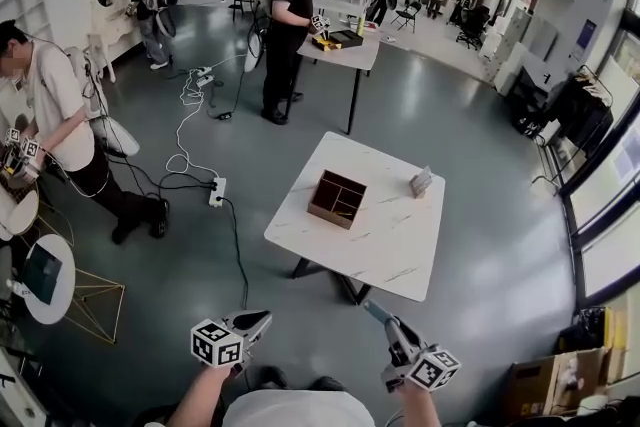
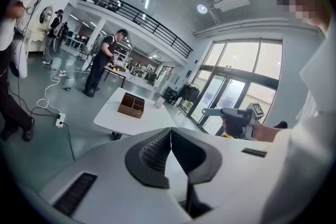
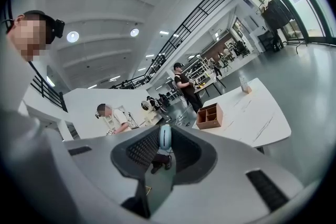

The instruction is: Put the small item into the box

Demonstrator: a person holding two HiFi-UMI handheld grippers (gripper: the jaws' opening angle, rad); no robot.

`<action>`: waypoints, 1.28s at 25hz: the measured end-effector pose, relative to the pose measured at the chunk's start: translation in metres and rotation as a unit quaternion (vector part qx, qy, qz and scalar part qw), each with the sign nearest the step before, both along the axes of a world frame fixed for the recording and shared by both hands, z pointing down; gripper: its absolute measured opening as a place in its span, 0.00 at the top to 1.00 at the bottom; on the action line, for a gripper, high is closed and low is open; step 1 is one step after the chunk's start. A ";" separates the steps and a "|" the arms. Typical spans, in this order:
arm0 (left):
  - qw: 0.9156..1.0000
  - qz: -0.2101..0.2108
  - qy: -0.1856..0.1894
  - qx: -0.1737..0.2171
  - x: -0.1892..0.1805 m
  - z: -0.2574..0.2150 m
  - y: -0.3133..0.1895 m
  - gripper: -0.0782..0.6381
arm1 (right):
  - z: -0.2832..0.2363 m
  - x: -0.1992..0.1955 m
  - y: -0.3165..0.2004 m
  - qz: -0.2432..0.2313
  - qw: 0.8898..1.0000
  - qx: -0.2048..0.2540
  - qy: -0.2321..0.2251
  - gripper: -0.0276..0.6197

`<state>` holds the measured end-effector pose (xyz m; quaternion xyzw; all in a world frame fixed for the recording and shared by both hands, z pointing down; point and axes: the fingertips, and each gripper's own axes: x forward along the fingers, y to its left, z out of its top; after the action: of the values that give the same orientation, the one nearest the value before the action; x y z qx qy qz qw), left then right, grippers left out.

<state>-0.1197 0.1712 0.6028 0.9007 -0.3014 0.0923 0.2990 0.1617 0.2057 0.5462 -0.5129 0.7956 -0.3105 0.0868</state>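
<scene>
A brown wooden box (image 1: 336, 199) with open compartments stands on the white marble table (image 1: 390, 235), well ahead of both grippers. It also shows far off as the box (image 2: 131, 105) and the box (image 3: 209, 116). My right gripper (image 3: 165, 132) is shut on a small pale blue item (image 3: 165, 139), which sticks up between the pads. In the head view the right gripper (image 1: 385, 323) is held low, short of the table's near edge. My left gripper (image 1: 262, 318) is beside it. The left gripper (image 2: 169, 132) is shut, with nothing between its ribbed pads.
A small upright object (image 1: 421, 181) stands at the table's far right. Cables and a power strip (image 1: 216, 191) lie on the floor to the left. A person (image 1: 60, 130) stands at left by round tables (image 1: 45, 275); another (image 1: 288, 25) works at a far table.
</scene>
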 end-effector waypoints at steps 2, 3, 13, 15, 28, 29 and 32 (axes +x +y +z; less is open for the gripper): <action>1.000 0.003 -0.002 0.001 -0.007 0.001 -0.002 0.87 | 0.001 -0.009 -0.002 0.001 1.000 -0.001 0.000 0.83; 1.000 0.004 -0.005 0.001 -0.012 0.001 -0.003 0.87 | 0.001 -0.014 -0.002 0.000 1.000 -0.002 0.001 0.83; 1.000 -0.008 -0.008 -0.005 -0.045 0.006 -0.013 0.87 | 0.002 -0.050 -0.016 -0.013 1.000 -0.009 0.008 0.83; 1.000 -0.009 -0.007 -0.009 -0.047 0.008 -0.014 0.87 | 0.001 -0.054 -0.019 -0.017 1.000 -0.011 0.010 0.83; 1.000 -0.014 -0.009 -0.014 -0.043 0.012 -0.044 0.87 | 0.012 -0.046 -0.051 -0.019 1.000 -0.023 -0.003 0.83; 1.000 -0.013 -0.010 -0.013 -0.042 0.011 -0.047 0.87 | 0.011 -0.045 -0.056 -0.020 1.000 -0.022 -0.004 0.83; 1.000 -0.007 -0.015 -0.008 -0.035 0.010 -0.059 0.87 | 0.011 -0.044 -0.073 -0.027 0.999 -0.023 -0.004 0.83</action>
<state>-0.1549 0.1125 0.6129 0.8947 -0.3113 0.1065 0.3022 0.1176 0.1330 0.5573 -0.4918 0.8016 -0.3326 0.0697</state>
